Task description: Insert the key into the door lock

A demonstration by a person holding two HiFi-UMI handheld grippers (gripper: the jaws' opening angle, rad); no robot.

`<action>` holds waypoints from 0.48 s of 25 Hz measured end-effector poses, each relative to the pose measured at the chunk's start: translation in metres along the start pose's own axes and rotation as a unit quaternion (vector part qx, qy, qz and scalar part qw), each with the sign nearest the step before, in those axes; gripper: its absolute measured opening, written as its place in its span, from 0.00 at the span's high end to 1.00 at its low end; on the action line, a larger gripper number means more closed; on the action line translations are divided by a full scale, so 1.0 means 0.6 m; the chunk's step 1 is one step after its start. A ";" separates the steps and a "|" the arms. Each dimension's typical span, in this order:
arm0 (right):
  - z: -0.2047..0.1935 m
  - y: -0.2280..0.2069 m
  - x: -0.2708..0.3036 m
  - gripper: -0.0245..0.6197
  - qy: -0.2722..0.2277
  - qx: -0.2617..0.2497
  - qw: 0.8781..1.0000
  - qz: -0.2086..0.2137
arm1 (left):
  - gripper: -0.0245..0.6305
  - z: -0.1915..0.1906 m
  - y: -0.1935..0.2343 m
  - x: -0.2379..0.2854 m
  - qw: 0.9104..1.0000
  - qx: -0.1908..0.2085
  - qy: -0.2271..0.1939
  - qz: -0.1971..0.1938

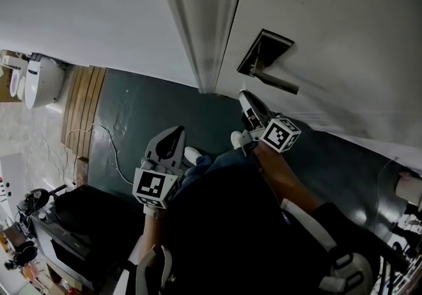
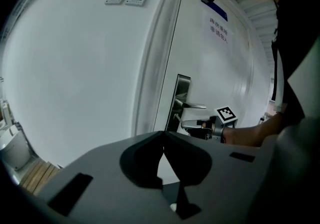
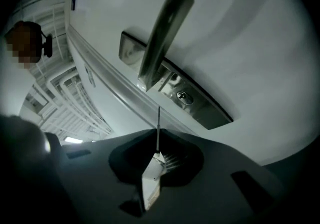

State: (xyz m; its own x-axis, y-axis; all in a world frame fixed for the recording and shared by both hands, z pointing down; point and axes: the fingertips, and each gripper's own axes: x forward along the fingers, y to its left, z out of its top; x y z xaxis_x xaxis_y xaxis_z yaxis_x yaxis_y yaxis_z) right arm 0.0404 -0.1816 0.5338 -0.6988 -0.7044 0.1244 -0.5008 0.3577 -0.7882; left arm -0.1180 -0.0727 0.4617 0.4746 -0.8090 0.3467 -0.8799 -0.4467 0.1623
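Lower left in the head view, the left gripper (image 1: pixel 173 136) hangs low; its own view shows the jaws pressed together on nothing. Right of centre, the right gripper (image 1: pixel 249 103) sits below the door lock (image 1: pixel 265 56). Only the right gripper view shows the key (image 3: pixel 158 130) pinched edge-on, its tip near the keyhole (image 3: pixel 184 97) but not in it.

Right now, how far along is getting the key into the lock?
Done: the right gripper is shut on the key. In hand: its blade points toward the keyhole by the handle, short of it. Still to do: lining up the tip and pushing it in. The left gripper is shut, empty, away from the door.
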 end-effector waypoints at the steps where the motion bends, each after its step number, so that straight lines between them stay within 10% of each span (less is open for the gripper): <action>1: 0.001 -0.006 -0.001 0.91 -0.008 0.014 1.000 -0.003 | 0.95 -0.001 0.001 0.002 1.000 0.002 0.002 -0.005; 12: 0.010 -0.062 0.006 0.91 -0.080 0.144 0.986 -0.011 | 0.95 -0.012 0.026 0.015 0.999 0.019 0.022 -0.034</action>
State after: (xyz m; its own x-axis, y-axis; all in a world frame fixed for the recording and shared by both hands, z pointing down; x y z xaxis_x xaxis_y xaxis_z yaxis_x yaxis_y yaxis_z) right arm 0.0597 -0.2011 0.5596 -0.5884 -0.8059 0.0651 -0.3335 0.1686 -0.9275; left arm -0.1279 -0.0842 0.4741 0.5316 -0.7586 0.3768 -0.8434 -0.5152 0.1526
